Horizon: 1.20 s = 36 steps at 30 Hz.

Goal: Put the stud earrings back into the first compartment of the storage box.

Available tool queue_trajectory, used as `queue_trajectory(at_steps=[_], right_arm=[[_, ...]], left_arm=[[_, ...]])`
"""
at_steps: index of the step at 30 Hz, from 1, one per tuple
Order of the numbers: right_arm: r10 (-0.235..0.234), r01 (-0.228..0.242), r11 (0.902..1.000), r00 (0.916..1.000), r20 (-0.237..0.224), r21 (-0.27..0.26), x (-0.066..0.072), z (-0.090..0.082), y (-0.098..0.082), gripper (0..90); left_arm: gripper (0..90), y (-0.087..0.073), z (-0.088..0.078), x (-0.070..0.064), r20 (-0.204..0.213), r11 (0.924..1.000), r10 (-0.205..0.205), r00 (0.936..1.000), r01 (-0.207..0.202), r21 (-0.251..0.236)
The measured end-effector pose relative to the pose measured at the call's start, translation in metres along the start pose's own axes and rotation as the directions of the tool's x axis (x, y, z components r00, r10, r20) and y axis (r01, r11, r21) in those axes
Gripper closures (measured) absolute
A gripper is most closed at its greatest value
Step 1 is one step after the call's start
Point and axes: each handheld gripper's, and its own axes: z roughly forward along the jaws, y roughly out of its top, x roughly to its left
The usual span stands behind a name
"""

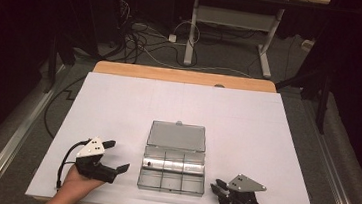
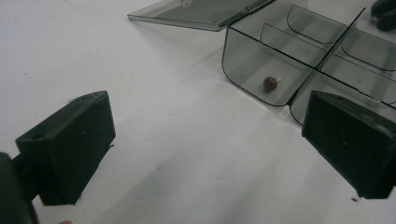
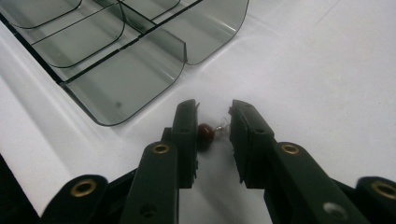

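A clear smoky plastic compartment box [image 1: 172, 169] sits open on the white table, its lid [image 1: 176, 136] laid flat behind it. One small brown bead [image 2: 271, 83] lies in the box's near-left compartment. My left gripper [image 1: 119, 156] rests left of the box, jaws wide open and nothing between them [image 2: 205, 126]. My right gripper [image 1: 215, 185] is at the box's front right corner. Its jaws [image 3: 213, 106] stand narrowly apart around a second brown bead with a thin metal pin [image 3: 205, 133] on the table. That bead lies against one pad, and a gap remains on the other side.
The box [image 3: 126, 79] has several empty compartments close to the right gripper. White table surface [image 1: 247, 123] extends behind and to both sides. The front table edge lies just under both hands. Desk legs and cables stand on the floor beyond the far edge.
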Motion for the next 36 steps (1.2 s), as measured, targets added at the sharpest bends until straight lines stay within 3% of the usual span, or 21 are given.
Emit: queue_trajectory(at_steps=[16,36], right_arm=[[-0.021,0.021,0.9998,0.9998,-0.005,-0.001,-0.0003,-0.0005,0.0010,75.5],[0.003,-0.003,0.9999,0.9998,-0.021,-0.013,-0.0035,-0.0025,0.0010,75.5]], left_arm=[[2.0,0.0001,0.0000,0.0000,0.003,1.0000,0.002,1.0000,-0.002,0.001],[2.0,0.0001,-0.0001,0.0000,0.002,1.0000,0.002,1.0000,-0.002,0.000]])
